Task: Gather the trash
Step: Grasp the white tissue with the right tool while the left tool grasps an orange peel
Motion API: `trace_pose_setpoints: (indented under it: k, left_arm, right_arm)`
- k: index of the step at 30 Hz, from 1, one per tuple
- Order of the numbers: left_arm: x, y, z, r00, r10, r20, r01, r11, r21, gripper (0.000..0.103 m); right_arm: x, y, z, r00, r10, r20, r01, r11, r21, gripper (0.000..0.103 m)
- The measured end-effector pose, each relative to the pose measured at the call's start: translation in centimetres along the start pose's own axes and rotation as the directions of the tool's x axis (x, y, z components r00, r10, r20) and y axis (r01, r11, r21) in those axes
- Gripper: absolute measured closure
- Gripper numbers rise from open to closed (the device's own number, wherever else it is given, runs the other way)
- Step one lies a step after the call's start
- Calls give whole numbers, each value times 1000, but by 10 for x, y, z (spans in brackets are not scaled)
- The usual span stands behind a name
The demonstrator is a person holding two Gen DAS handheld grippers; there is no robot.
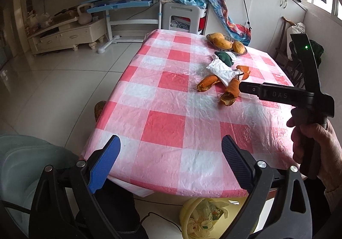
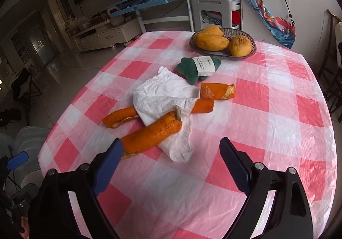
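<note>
Orange peels (image 2: 149, 132) lie on and around a crumpled white tissue (image 2: 162, 100) in the middle of the pink checked table (image 2: 267, 132). A further peel piece (image 2: 218, 91) sits beside a green cloth with a white label (image 2: 198, 67). My right gripper (image 2: 171, 164) hovers open just short of the nearest peel, nothing between its fingers. From the left wrist view the right gripper's finger (image 1: 267, 91) reaches toward the peels (image 1: 228, 91). My left gripper (image 1: 171, 162) stands open over the table's near edge, empty. A yellow bin (image 1: 205, 215) with trash sits on the floor under that edge.
A woven basket (image 2: 245, 34) holding mangoes (image 2: 211, 41) stands at the table's far side. White cabinets (image 1: 267, 14) line the right wall. A blue desk (image 1: 128, 2) and a white stool (image 1: 181, 16) stand beyond the table. A hand (image 1: 316, 149) grips the right tool.
</note>
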State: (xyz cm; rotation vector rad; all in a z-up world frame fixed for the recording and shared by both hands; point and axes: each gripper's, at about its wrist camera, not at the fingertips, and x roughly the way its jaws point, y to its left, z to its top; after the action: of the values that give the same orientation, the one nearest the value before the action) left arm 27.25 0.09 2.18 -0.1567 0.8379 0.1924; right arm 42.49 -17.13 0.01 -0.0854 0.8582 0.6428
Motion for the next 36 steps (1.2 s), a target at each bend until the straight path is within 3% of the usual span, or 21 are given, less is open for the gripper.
trace_pose_setpoints:
  k: [4, 7, 12, 15, 18, 24, 27, 29, 30, 36]
  left_arm:
    - [5, -2, 3, 1000, -4, 4, 4, 1000, 6, 11]
    - [9, -5, 8, 1000, -5, 7, 5, 1000, 12, 11]
    - [14, -7, 20, 1000, 3, 25, -3, 1000, 19, 11]
    - [16, -7, 27, 999, 1, 34, -1, 1000, 16, 11]
    - [17, -9, 32, 999, -6, 42, 5, 1000, 18, 11]
    - [25, -14, 30, 999, -20, 28, 19, 999, 31, 11]
    - [29, -15, 31, 999, -23, 26, 22, 999, 35, 11]
    - [32, -14, 33, 999, -23, 24, 22, 999, 37, 11]
    - [35, -14, 34, 999, -23, 24, 22, 999, 39, 11]
    - [54, -16, 57, 999, -13, 37, 10, 997, 76, 11]
  right_arm:
    - [0, 1, 3, 1000, 2, -4, -2, 1000, -7, 21]
    - [3, -5, 5, 999, 28, -33, -27, 999, 22, 32]
    - [2, -3, 11, 1000, 26, -14, -26, 999, 34, 32]
    - [10, -5, 22, 999, 39, -18, -38, 997, 72, 38]
    - [10, 12, 35, 1000, 30, -3, -30, 999, -30, 38]
    - [50, 22, 55, 986, 10, -164, -37, 985, -166, 39]
    - [56, 18, 54, 983, 37, -180, -66, 985, -161, 57]
    - [55, 12, 54, 982, 69, -175, -93, 987, -133, 82]
    - [53, 9, 54, 983, 78, -164, -98, 988, -120, 88]
    - [11, -20, 46, 981, 196, -15, -195, 980, 26, 96]
